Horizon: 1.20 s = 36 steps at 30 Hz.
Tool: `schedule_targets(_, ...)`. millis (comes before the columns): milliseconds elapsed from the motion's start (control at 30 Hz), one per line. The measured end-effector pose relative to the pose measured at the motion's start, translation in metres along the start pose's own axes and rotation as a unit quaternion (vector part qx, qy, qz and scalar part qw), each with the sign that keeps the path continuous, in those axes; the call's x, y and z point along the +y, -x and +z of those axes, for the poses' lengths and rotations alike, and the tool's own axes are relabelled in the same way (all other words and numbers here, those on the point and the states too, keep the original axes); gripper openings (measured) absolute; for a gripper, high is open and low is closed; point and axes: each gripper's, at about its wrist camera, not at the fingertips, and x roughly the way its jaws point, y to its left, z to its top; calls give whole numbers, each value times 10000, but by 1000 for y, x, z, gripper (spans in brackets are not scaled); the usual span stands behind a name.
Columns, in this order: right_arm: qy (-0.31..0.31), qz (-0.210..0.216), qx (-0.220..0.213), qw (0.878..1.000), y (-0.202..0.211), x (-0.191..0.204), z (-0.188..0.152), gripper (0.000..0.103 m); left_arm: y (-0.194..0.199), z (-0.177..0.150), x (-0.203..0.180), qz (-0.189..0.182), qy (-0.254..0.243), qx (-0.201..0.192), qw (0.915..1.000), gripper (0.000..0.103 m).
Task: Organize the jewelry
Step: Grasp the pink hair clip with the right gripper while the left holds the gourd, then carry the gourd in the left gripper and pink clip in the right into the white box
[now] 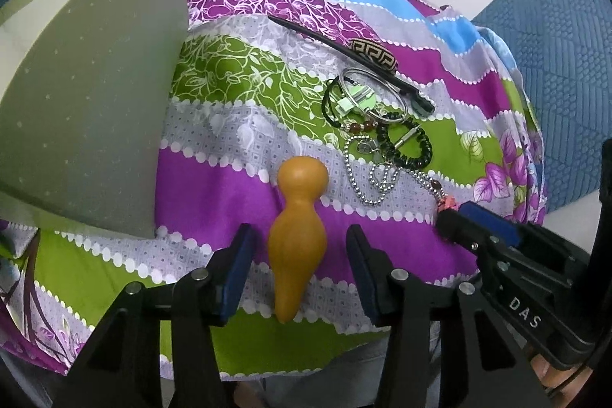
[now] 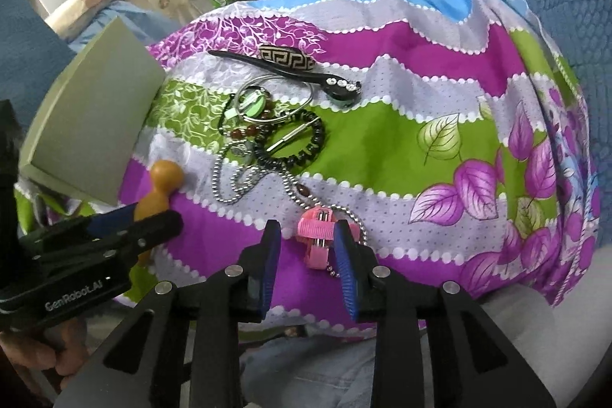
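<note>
A pile of jewelry lies on the striped cloth: a silver ball chain [image 1: 361,178] [image 2: 225,174], a dark bead bracelet [image 1: 411,144] [image 2: 302,144], silver bangles [image 1: 376,90] [image 2: 267,94] and a black hair stick [image 1: 344,52] [image 2: 283,67]. An orange gourd ornament [image 1: 298,232] [image 2: 162,186] lies between the open fingers of my left gripper [image 1: 302,274], untouched. My right gripper [image 2: 308,266] is open around a pink clip [image 2: 319,236] on the chain's end. The grey-green box lid [image 1: 88,102] [image 2: 91,125] stands at the left.
The cloth [image 1: 214,186] [image 2: 420,125] drapes over a rounded surface that drops off at the right toward a blue mat [image 1: 554,56]. Clothes and clutter sit behind. The right gripper's body [image 1: 508,255] shows in the left wrist view, the left gripper's body [image 2: 95,247] in the right wrist view.
</note>
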Motion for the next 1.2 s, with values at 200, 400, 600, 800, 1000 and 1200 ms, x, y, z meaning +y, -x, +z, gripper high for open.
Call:
schedule_targets(200, 180, -316, -27, 9993, -3, 6, 2, 17, 2, -1, 4, 73, -1, -73, 9999, 30)
schedule_targets(400, 217, -249, -121, 9994, 6, 10, 1, 4, 19, 0, 5, -20, -26, -240, 9997, 30)
schedule_targets(600, 199, -216, -227, 9993, 22, 13, 1, 3, 47, 6, 2, -208, -54, -427, 9989, 30)
schedule_targets(800, 78, -31, -302, 9995, 52, 18, 4, 3, 84, 8, -2, -402, -50, -527, 9978, 30)
schedule_targets(1000, 79, -9, -469, 9989, 87, 26, 17, 3, 118, 7, 0, -517, -18, -594, 9969, 30)
schedule_targets(1200, -29, 87, -194, 9998, 54, 14, 17, 13, 134, 10, 10, -485, -15, -705, 9963, 30)
